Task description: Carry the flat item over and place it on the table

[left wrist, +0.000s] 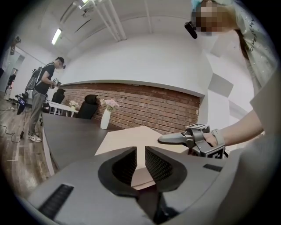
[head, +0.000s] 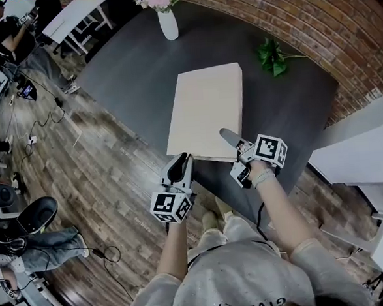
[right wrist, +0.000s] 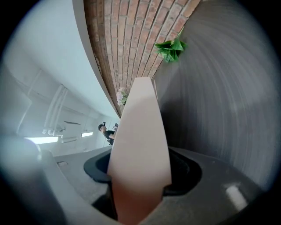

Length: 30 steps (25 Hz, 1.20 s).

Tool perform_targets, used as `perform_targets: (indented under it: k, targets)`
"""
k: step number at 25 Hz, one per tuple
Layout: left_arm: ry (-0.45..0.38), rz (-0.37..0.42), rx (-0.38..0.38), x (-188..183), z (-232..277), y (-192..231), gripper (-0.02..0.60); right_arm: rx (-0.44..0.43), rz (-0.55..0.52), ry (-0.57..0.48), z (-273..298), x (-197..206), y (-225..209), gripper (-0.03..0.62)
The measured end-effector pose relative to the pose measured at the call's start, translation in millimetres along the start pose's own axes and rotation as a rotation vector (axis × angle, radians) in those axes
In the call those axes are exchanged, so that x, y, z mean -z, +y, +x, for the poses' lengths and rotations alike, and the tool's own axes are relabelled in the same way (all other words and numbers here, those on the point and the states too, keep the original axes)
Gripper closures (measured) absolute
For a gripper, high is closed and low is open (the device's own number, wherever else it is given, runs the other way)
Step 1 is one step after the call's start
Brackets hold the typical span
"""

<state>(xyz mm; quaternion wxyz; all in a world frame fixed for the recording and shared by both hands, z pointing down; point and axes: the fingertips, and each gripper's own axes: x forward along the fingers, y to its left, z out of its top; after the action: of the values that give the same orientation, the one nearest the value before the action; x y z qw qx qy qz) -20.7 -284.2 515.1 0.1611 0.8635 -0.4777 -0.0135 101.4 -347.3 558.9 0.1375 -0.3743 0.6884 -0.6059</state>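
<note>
While our right gripper (head: 228,137) clamped the pale beige flat rectangular board (head: 205,102) at the dark grey tabletop's (head: 127,75) near edge, our left gripper (head: 181,161) sat empty, jaws narrowly parted. We judged it best to lower the board level, then release.

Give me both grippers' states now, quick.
Left gripper: open, jaws slightly apart at the near edge of the flat board, not clamped on it.
Right gripper: shut on the flat board.

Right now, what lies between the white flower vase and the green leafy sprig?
Only bare dark grey tabletop, as the head view shows.
</note>
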Motion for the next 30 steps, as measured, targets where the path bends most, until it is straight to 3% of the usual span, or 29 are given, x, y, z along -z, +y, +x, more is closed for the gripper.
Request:
perform_targets:
  k: [6,19,30]
  targets:
    - [0.024,-0.008,0.028,7.7,16.8,-7.2,0.528,0.062,0.017,-0.021,9.0,-13.5,-19.8,0.301]
    - [0.085,-0.016,0.042,28.5,28.1,-8.5,0.528,0.212,-0.116,-0.1,1.3,-39.7,-47.9,0.247]
    - [0.079,-0.03,0.023,26.5,31.8,5.5,0.528,0.239,-0.171,-0.148,0.9,-57.6,-59.4,0.233]
